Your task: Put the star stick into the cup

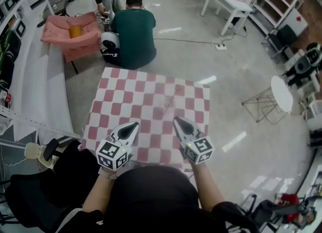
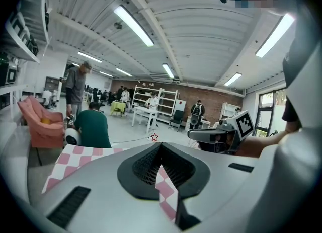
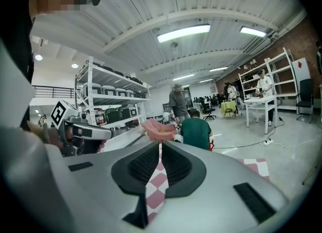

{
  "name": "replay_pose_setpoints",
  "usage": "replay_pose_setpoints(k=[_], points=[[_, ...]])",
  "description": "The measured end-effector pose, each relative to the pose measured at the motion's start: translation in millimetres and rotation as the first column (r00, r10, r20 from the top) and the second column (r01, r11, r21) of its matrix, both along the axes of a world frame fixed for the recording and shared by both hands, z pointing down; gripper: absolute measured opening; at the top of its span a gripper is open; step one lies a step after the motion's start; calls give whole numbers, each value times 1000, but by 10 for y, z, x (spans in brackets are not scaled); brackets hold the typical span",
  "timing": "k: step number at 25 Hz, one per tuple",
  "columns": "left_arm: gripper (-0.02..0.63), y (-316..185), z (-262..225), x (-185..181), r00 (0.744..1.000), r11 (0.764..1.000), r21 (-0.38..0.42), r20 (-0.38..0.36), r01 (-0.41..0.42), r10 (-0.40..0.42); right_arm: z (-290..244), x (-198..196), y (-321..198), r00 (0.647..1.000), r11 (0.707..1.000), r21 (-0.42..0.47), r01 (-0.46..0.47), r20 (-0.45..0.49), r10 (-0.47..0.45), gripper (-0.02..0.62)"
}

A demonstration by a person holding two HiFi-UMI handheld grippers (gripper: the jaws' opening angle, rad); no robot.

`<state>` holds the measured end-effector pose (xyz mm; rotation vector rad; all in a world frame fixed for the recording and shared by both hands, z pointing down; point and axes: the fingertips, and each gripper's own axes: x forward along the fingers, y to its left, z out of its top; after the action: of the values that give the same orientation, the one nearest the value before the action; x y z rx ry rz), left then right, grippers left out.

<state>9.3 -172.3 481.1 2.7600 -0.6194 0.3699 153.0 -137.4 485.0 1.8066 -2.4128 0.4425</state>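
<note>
Only the left gripper view shows the star stick (image 2: 154,137) clearly: a small red-outlined star just past the tip of the left claw (image 2: 161,145), over the far part of the checked surface (image 2: 75,154). In the head view it is at most a faint thin line mid-surface. The left claw and the right claw (image 3: 160,144) are each pressed together, pinching nothing, above the surface's near edge. Far left, a pink fabric container (image 1: 75,43) holds an orange cylinder (image 1: 74,31); whether that is a cup I cannot tell.
</note>
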Motion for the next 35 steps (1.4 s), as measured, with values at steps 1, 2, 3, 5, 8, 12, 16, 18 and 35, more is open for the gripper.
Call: replay_pose_setpoints(k=[1, 2, 3, 5, 8, 12, 16, 18, 35], points=[[41, 9, -6, -3, 1000, 1000, 0, -2, -2, 2, -24, -35, 18, 1000, 1000, 1, 2, -11, -2, 31], [41, 19, -10, -5, 1000, 1000, 0, -5, -4, 4, -45, -69, 34, 1000, 1000, 1, 4, -21, -4, 31], [41, 30, -9, -4, 1000, 1000, 1, -6, -7, 7, -46, -104, 54, 1000, 1000, 1, 8, -27, -8, 31], [41, 50, 5, -3, 1000, 1000, 1, -8, -12, 12, -34, -165, 90, 999, 1000, 4, 20, -34, -20, 31], [41, 70, 13, -4, 1000, 1000, 0, -10, -19, 19, -61, -201, 114, 999, 1000, 10, 14, -40, -14, 31], [41, 100, 5, 5, 999, 1000, -1, -13, -29, 29, -4, -245, 179, 999, 999, -2, 33, -26, -33, 31], [41, 124, -7, 16, 999, 999, 0, -17, -39, 39, 5, -233, 209, 999, 1000, -10, 24, -32, -24, 23], [41, 131, -5, 17, 999, 999, -1, -19, -42, 42, 15, -228, 218, 999, 1000, -14, 21, -26, -21, 23], [41, 41, 24, -15, 999, 999, -10, -23, -35, 34, -12, -172, 124, 1000, 1000, -9, -3, -24, 2, 20]])
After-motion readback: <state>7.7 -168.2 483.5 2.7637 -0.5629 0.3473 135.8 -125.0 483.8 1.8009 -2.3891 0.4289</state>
